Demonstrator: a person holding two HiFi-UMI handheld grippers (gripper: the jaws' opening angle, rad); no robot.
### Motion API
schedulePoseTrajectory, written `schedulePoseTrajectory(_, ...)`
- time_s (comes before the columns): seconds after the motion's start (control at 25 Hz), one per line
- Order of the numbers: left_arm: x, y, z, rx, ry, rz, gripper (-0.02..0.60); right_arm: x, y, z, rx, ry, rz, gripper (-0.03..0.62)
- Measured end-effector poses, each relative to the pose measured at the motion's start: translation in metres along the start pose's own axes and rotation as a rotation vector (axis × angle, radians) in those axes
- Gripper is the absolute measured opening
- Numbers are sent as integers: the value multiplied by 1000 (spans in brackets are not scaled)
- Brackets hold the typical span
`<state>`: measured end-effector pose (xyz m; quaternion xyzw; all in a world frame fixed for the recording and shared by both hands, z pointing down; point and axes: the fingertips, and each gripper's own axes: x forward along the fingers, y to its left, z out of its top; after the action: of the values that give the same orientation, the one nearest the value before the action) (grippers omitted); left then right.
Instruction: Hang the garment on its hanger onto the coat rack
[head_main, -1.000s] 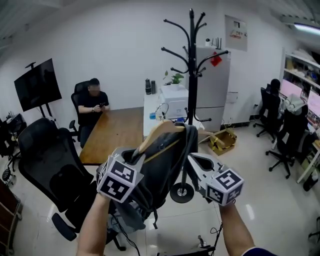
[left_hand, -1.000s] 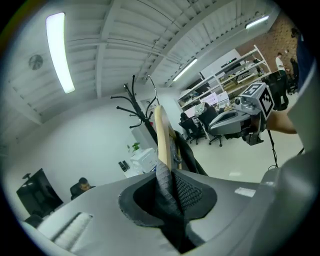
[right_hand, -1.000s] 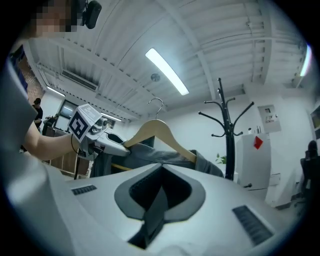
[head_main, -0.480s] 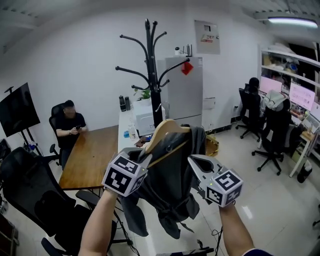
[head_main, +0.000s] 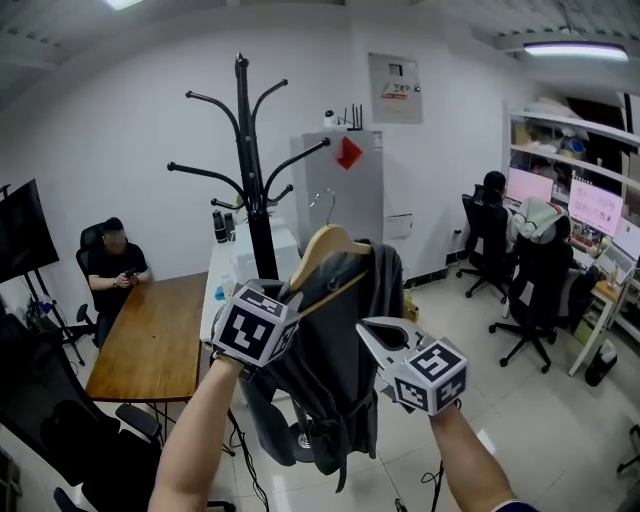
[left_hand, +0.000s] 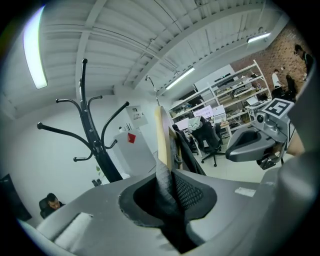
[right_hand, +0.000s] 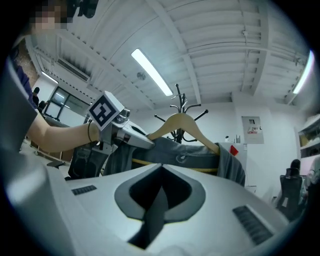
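The left hand-held gripper (left_hand: 167, 197) is clamped on a fold of the grey garment (head_main: 335, 350) where it drapes over the near shoulder of the wooden hanger (head_main: 322, 248). The pads pinch cloth; I cannot tell whether they also catch the wood beneath. The right hand-held gripper (right_hand: 159, 197) has its jaws together with nothing between them. It hovers just beside the garment's right side, apart from it. So the whole load hangs from one end-grip, held up in the air in front of the person. The wire hook (head_main: 322, 200) stands upright and free above the hanger's peak.

The rack (head_main: 250, 170) stands beyond and to the left, well apart from the hanger, its curved arms reaching up and outward. As I judge it, the step in hand is the carry toward it.

To do it well:
- Hold the hanger level so the garment does not slide off the far shoulder.
- Move smoothly, since a cloth-only pinch may slip.
- Pick the arm (head_main: 300, 158) on the hanger's side and bring the hook above its tip, with the hook's opening facing it.
- Lower until the arm bears the weight.
- The idle right hand-held gripper could steady the far shoulder or the hanging cloth against swing.
- Loosen the left one only once the hook sits.
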<state>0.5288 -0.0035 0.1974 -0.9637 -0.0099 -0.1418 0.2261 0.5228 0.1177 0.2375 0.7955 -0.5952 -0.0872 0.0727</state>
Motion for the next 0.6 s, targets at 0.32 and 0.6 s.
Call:
schedulePoseTrajectory(0.32, 69, 43, 41, -10, 22, 18, 71, 44, -44, 4, -25, 5, 22, 2)
schedulePoseTrajectory(0.6, 111, 96, 80, -48, -20, 19, 71, 89, -68, 23, -73, 13, -22, 3)
